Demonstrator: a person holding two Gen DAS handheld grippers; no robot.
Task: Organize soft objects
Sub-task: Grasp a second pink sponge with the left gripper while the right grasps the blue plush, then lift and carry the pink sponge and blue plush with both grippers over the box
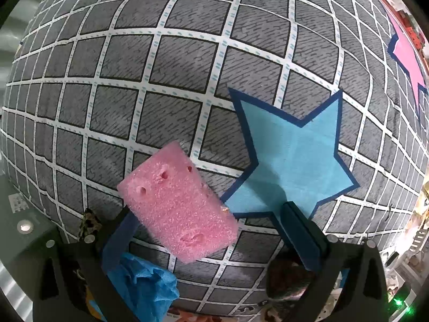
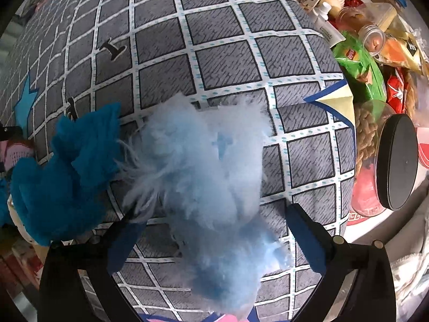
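Observation:
In the left wrist view a pink foam sponge block [image 1: 178, 204] lies tilted on the grey checked cloth [image 1: 166, 86], between the spread fingers of my left gripper [image 1: 211, 228]; the jaws are open and I cannot tell if the left finger touches it. A crumpled blue cloth [image 1: 144, 279] lies below the left finger. In the right wrist view a light blue fluffy tuft [image 2: 203, 177] lies between the open fingers of my right gripper [image 2: 214, 233], untouched by the pads. A darker blue crumpled cloth [image 2: 64, 177] lies to its left.
A light blue star patch [image 1: 292, 161] is on the cloth right of the sponge; a pink star patch [image 1: 407, 53] is far right. In the right wrist view, a cream patch [image 2: 337, 102], snack bags [image 2: 359, 67] and a black-lidded jar [image 2: 396, 161] crowd the right edge.

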